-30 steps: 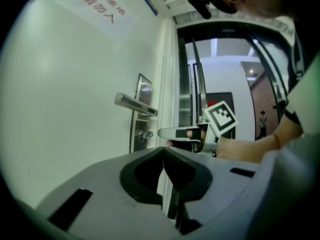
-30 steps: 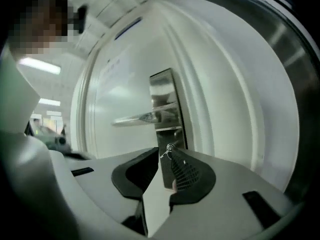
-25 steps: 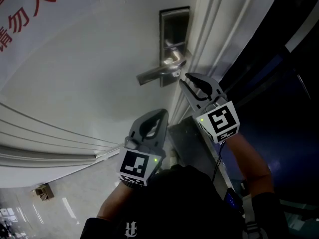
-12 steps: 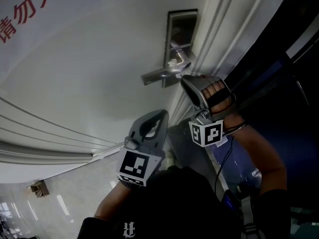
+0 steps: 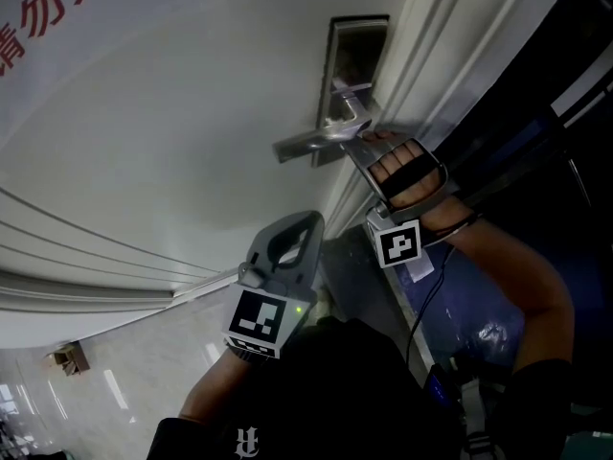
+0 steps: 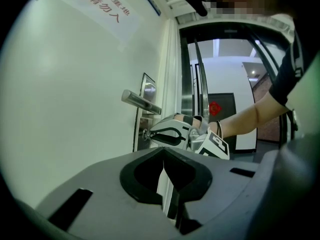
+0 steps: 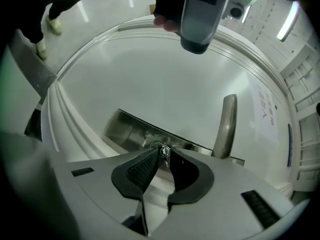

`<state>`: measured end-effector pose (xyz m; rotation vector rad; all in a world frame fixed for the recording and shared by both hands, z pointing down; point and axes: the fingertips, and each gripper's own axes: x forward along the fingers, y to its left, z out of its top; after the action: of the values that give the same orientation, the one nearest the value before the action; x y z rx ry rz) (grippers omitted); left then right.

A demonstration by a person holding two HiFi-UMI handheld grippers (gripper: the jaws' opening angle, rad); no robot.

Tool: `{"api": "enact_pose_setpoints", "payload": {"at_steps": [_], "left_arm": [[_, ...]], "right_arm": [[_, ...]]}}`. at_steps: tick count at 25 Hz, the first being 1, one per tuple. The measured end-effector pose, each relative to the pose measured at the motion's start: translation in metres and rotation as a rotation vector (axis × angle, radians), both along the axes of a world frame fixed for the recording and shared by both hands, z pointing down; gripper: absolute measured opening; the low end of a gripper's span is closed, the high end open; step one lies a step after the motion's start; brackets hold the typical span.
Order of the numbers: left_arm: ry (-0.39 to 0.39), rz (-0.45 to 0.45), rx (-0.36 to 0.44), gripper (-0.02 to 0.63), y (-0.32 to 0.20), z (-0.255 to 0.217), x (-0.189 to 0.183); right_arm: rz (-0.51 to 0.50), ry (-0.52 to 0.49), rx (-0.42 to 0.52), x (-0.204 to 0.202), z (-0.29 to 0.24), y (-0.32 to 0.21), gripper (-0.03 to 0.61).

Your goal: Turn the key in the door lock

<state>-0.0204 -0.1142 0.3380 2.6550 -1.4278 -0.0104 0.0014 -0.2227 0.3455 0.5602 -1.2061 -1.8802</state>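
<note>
In the last second the right gripper (image 5: 367,149) rose to the steel lock plate (image 5: 356,46) on the white door (image 5: 192,113). Its fingers now pinch the small silver key (image 7: 163,154) there, seemingly ready to turn. The left gripper (image 5: 308,223) waits nearer, fingers together.

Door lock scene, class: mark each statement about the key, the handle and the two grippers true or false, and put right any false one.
1. The right gripper has its jaws closed on the key in the lock. True.
2. The left gripper grasps the lever handle. False: it is held away from the handle, jaws together on nothing.
3. In the left gripper view, the key sits below the lever handle. True.
4. The door bears no writing. False: a sign with red characters is on it.
</note>
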Motion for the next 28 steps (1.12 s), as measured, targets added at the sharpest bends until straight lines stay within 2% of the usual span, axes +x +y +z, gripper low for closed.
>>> {"api": "enact_pose_setpoints", "payload": {"at_steps": [7, 11, 17, 24, 28], "left_arm": [[0.007, -0.007, -0.004, 0.008, -0.003, 0.002, -0.002], [0.012, -0.005, -0.006, 0.008, -0.004, 0.003, 0.0], [0.013, -0.001, -0.002, 0.008, -0.005, 0.002, -0.001], [0.018, 0.003, -0.012, 0.008, -0.004, 0.002, -0.001], [0.018, 0.003, -0.016, 0.008, -0.003, 0.002, -0.002]], "right_arm": [[0.007, 0.011, 0.032, -0.006, -0.001, -0.004, 0.038], [0.007, -0.036, -0.014, -0.006, 0.0, -0.004, 0.034], [0.057, -0.295, -0.187, -0.004, -0.005, -0.006, 0.034], [0.093, -0.503, -0.314, -0.005, -0.009, -0.007, 0.026], [0.11, -0.706, -0.429, -0.003, -0.013, -0.007, 0.025]]}}
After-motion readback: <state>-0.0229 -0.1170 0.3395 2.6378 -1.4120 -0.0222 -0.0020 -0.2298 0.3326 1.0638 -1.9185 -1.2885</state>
